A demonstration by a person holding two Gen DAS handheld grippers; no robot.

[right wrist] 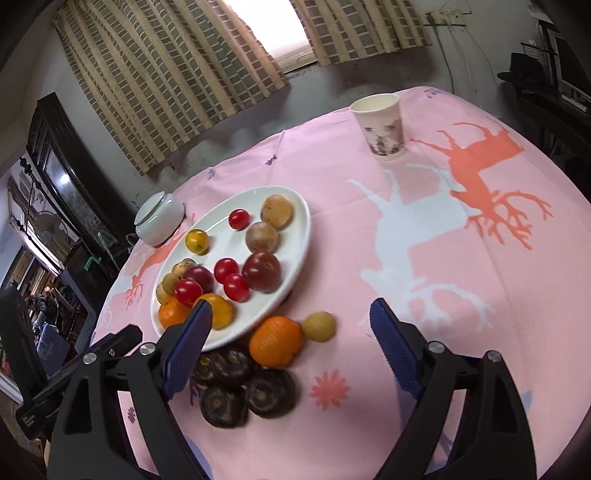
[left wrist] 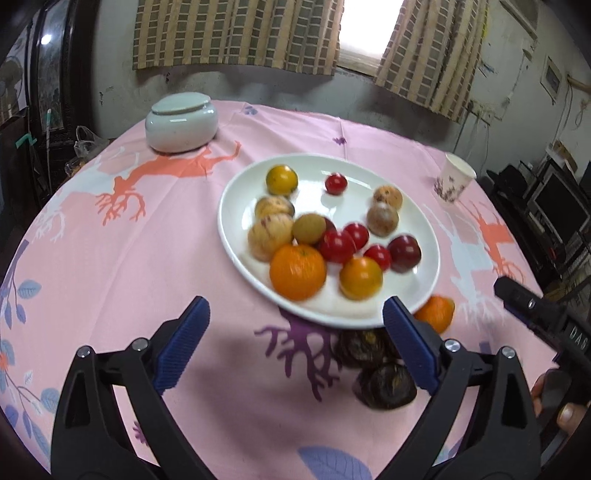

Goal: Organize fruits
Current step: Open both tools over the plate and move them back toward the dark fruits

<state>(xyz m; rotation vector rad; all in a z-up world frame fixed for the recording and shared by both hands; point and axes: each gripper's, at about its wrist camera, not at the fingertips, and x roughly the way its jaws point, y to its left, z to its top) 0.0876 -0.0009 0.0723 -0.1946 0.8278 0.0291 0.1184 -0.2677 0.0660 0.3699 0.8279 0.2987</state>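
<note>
Longan (right wrist: 318,326) only in right view.

Pink tablecloth (left wrist: 110,258) printed with orange and white deer, spread over the round table. Pale lidded ceramic jar (left wrist: 181,123) near the far left edge, lid on. 1 paper cup (right wrist: 380,127) upright at the far right, well apart from the jar. Checked curtains (left wrist: 236,33) parted over a bright window (left wrist: 369,26) behind
</note>
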